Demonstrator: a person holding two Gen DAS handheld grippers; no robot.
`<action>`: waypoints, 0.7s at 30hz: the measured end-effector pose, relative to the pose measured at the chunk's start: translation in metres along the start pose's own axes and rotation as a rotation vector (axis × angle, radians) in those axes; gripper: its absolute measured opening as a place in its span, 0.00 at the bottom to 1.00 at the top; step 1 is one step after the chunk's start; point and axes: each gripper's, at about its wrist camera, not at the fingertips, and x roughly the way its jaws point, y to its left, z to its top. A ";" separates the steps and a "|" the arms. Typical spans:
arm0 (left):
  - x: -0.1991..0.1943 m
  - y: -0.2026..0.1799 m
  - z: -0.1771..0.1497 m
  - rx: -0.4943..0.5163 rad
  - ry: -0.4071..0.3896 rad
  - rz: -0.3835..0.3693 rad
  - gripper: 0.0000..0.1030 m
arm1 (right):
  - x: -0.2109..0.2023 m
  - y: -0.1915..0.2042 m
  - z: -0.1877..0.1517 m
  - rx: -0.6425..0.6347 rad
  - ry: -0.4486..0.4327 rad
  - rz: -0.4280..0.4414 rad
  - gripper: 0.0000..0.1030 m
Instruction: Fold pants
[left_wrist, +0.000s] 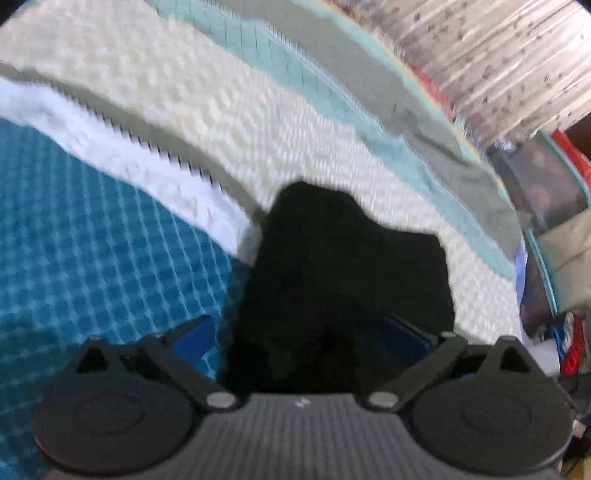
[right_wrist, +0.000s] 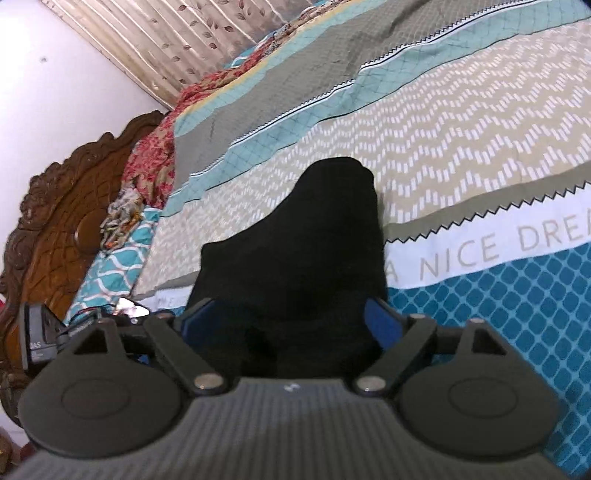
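The bed (right_wrist: 461, 122) with its striped, patterned bedspread (left_wrist: 184, 122) fills both views, though the left wrist view is badly motion-blurred. Only the right wrist view shows the carved wooden headboard (right_wrist: 70, 206) and floral curtain (right_wrist: 162, 40) clearly. The black pants (right_wrist: 295, 251) hang bunched over the bedspread, so dark that folds are impossible to read. The left gripper (left_wrist: 306, 332) and right gripper (right_wrist: 291, 317) are each clamped on the cloth, with fingertips mostly buried in it.

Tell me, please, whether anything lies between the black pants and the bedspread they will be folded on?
Nothing visible does. The black pants hang from both tools, left tool and right tool, over bare bedspread.
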 end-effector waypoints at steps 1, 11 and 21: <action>0.007 0.001 -0.001 -0.004 0.023 -0.001 0.98 | 0.002 0.001 0.000 -0.003 0.005 -0.014 0.87; 0.015 -0.001 -0.021 0.062 -0.023 -0.010 1.00 | 0.015 -0.028 -0.006 0.105 0.081 -0.058 0.93; 0.012 -0.001 -0.027 0.066 -0.055 -0.010 1.00 | 0.012 -0.021 -0.014 0.114 0.072 -0.042 0.98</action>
